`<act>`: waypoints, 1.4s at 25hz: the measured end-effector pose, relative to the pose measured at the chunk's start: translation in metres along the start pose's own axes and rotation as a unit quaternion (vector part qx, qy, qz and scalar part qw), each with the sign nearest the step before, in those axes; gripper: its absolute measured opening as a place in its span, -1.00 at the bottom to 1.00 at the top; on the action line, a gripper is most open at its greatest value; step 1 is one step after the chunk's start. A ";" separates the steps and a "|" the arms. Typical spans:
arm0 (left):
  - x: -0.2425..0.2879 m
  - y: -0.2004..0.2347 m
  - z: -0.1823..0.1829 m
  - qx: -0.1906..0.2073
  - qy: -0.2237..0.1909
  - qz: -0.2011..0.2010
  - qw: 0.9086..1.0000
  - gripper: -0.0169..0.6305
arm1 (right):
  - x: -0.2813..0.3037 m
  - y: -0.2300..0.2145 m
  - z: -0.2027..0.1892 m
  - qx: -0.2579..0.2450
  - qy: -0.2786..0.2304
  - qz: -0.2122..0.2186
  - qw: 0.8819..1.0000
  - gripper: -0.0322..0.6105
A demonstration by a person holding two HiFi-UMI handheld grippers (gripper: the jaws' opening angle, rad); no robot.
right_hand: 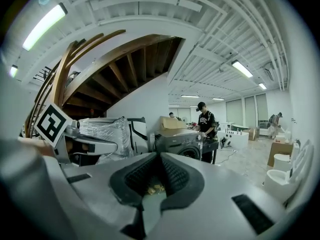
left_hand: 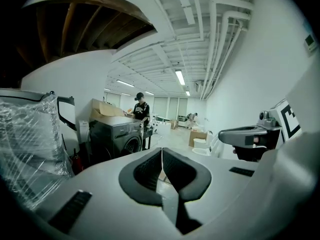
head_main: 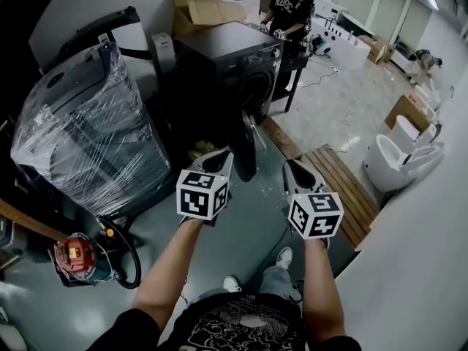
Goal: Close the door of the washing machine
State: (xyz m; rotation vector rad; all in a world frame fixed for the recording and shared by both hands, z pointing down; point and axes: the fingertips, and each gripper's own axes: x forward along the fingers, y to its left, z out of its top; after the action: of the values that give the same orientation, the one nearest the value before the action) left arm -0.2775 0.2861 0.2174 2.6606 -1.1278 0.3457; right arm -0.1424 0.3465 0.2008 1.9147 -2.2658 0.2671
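Right in front of the person, the washing machine (head_main: 232, 63) sits with its door (head_main: 247, 148) swung wide open, edge-on, just ahead of the two grippers and nearer the left one. The left gripper (head_main: 219, 157) and right gripper (head_main: 291, 167) both have their jaws pressed together, nothing in either. It's pretty cramped around there: a plastic-wrapped appliance (head_main: 80, 134) on the left, a cardboard box (head_main: 201, 9) behind, wooden planks (head_main: 336, 181) and white toilets (head_main: 398, 159) on the right. A person in black (head_main: 289, 9) stands at the machine's far side.

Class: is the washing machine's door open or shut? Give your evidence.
Open. In the head view the door stands swung out from the front of the washing machine, seen edge-on.
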 end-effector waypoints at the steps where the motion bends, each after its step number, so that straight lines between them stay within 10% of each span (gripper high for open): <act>1: 0.001 0.001 -0.001 -0.001 0.000 -0.001 1.000 -0.86 | 0.003 0.001 -0.002 0.000 0.002 0.002 1.000 -0.83; 35: 0.177 0.079 -0.093 -0.032 0.106 0.035 0.993 -0.86 | 0.226 -0.038 -0.165 0.038 0.136 0.110 0.984 -0.51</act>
State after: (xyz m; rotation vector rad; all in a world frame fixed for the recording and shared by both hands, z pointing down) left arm -0.2270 0.1416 0.3681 2.4636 -1.1459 0.5797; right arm -0.1404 0.1635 0.4158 1.5469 -2.3043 0.6120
